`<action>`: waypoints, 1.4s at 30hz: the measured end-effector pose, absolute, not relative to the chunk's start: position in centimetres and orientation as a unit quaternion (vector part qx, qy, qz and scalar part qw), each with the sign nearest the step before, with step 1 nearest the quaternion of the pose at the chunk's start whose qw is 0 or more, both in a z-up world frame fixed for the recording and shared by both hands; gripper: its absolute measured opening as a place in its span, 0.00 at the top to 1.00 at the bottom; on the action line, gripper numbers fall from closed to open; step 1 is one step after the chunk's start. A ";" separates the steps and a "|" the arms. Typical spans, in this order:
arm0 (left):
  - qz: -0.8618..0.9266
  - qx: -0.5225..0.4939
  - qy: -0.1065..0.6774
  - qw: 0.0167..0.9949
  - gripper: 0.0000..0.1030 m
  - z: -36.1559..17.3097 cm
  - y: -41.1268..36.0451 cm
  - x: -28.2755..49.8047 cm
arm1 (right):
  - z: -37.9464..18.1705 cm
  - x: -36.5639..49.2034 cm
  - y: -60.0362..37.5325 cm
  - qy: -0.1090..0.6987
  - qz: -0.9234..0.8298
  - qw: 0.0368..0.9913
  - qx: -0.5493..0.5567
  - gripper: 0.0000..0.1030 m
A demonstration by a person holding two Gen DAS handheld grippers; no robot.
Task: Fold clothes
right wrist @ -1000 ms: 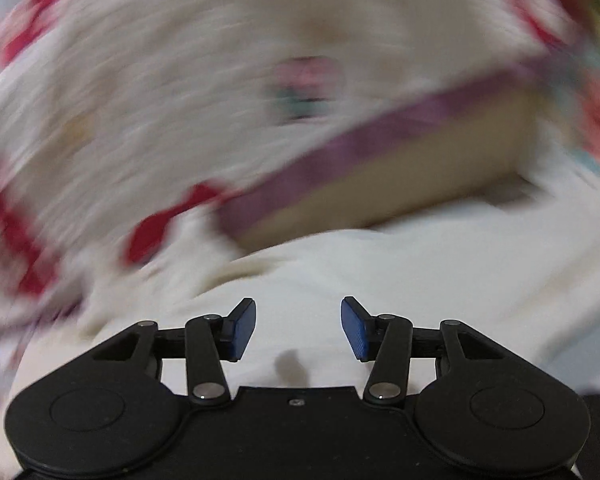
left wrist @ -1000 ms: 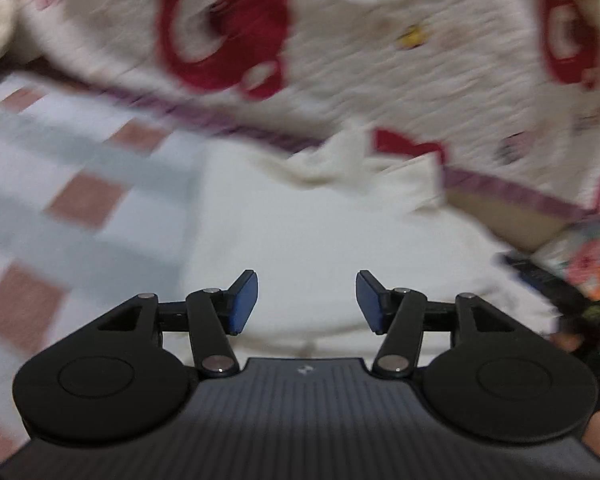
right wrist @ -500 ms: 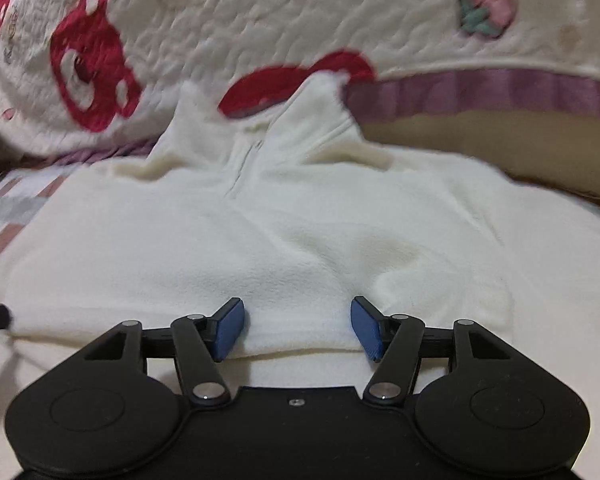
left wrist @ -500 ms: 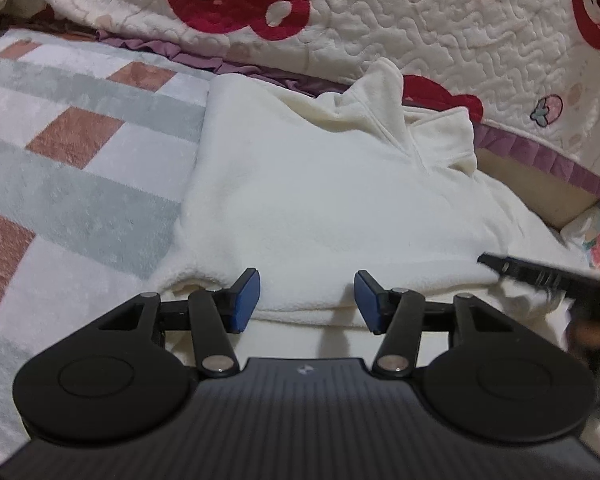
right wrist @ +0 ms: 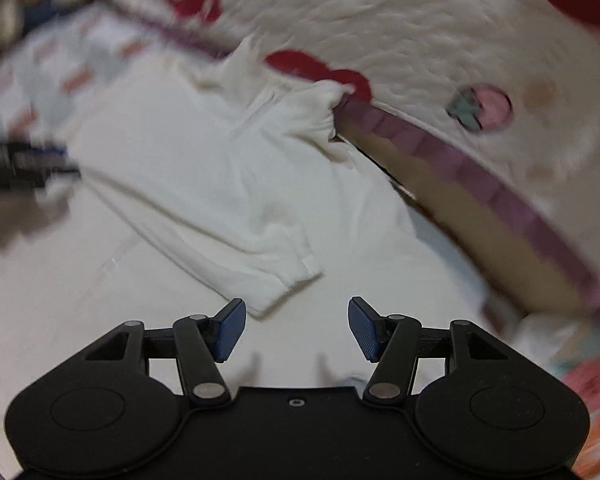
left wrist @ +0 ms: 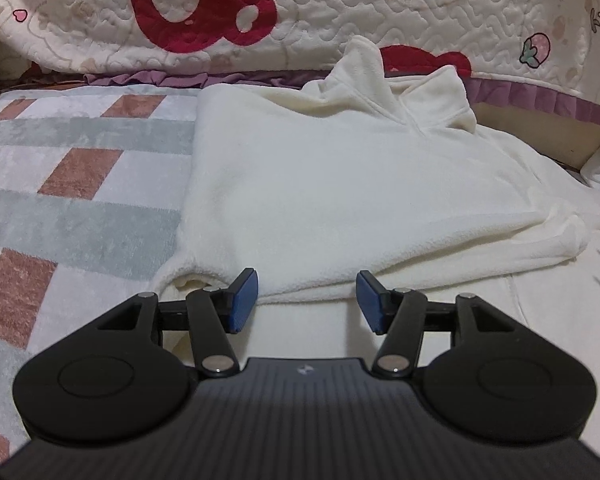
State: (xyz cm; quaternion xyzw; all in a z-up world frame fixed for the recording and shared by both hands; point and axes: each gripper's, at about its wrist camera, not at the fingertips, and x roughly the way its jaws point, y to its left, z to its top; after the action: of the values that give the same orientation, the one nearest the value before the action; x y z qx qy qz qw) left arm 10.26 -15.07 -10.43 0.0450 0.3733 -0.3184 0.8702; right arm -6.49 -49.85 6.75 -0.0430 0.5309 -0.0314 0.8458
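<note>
Between your left hand-held gripper's [left wrist: 306, 300] two blue pads nothing is pinched: its jaws stand spread, hovering just above the near folded edge of the cream fleece pullover [left wrist: 340, 192], which lies flat with one side folded inward. Your right hand-held gripper [right wrist: 297, 330] is likewise spread and empty; its jaws have just been closing a little, with no cloth between them, and its view is blurred. Just ahead of it, slightly left of the gap, lies the cuffed end of the pullover's sleeve [right wrist: 288, 280], resting on a plain white sheet [right wrist: 100, 300] that spreads beneath the garment. Your left hand-held gripper also shows as a dark smear at the left edge of the right wrist view. To the left of the pullover the floor is covered by a rug of grey, white and rust-brown blocks [left wrist: 72, 184], and the garment's left edge lies over it. Further off, the pullover's stand-up collar [left wrist: 412, 88] is rumpled and rises against a purple ruffled trim [left wrist: 540, 98]. Beyond that hangs a cream quilted bedspread printed with red bears and small strawberries [left wrist: 340, 12], draped over a tan bed base [right wrist: 460, 208].
</note>
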 end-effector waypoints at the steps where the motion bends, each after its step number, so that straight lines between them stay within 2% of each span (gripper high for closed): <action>1: -0.319 0.053 0.369 0.871 0.47 -10.6 -15.2 10.1 | 5.5 -6.9 -50.3 0.520 -0.024 0.853 -0.016 0.46; 3: -0.318 0.087 0.353 0.875 0.47 -10.9 -15.6 9.5 | 3.0 -7.6 -51.1 0.500 -0.009 0.865 0.034 0.61; 4: -0.317 0.101 0.345 0.878 0.47 -11.0 -15.9 9.2 | 1.5 -7.6 -51.5 0.494 -0.007 0.868 0.056 0.62; 8: -0.302 0.140 0.333 0.882 0.47 -11.1 -16.9 7.8 | -3.7 -7.3 -52.6 0.448 -0.021 0.883 0.138 0.61; 10: -0.314 0.147 0.339 0.875 0.47 -10.4 -17.2 7.6 | -6.1 -7.1 -53.4 0.446 -0.088 0.875 0.165 0.48; 11: -0.321 0.149 0.339 0.872 0.47 -9.9 -17.3 7.5 | -7.1 -7.2 -53.9 0.437 -0.120 0.872 0.188 0.47; 15: -0.324 0.156 0.329 0.873 0.47 -8.5 -18.4 8.6 | -9.1 -8.8 -55.3 0.338 -0.090 0.882 0.317 0.49; 19: -0.338 0.100 0.369 0.860 0.47 -8.7 -20.1 12.0 | -8.5 -7.9 -53.6 0.318 -0.034 0.913 0.252 0.60; 23: -0.322 0.073 0.406 0.852 0.47 -9.6 -21.2 14.6 | -9.0 -6.1 -53.3 0.342 0.002 0.910 0.236 0.60; 27: -0.294 0.120 0.393 0.863 0.47 -10.2 -22.6 15.4 | -10.1 -4.5 -53.7 0.372 0.019 0.893 0.254 0.61; 28: -0.291 0.120 0.395 0.863 0.46 -10.3 -22.6 15.6 | -9.7 -5.0 -53.3 0.364 0.045 0.894 0.257 0.92; 30: -0.285 0.121 0.399 0.863 0.46 -10.4 -22.6 16.0 | -8.6 -5.7 -53.1 0.351 0.123 0.897 0.240 0.93; 33: -0.283 0.123 0.404 0.861 0.46 -10.2 -22.7 16.3 | -8.2 -6.5 -53.9 0.395 0.116 0.900 0.143 0.93; 35: -0.283 0.131 0.400 0.862 0.45 -10.3 -22.8 16.2 | -9.0 -7.0 -55.2 0.418 0.103 0.894 0.127 0.94; 42: -0.279 0.146 0.393 0.864 0.45 -9.8 -23.2 15.3 | -9.7 -7.9 -54.3 0.411 0.078 0.902 0.107 0.95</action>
State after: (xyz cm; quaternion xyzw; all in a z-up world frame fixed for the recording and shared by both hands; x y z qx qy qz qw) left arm 15.32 -23.16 -9.76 0.1455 0.3935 -0.2789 0.8638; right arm -7.88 -54.34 -9.70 0.1073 0.4109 0.0781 0.9020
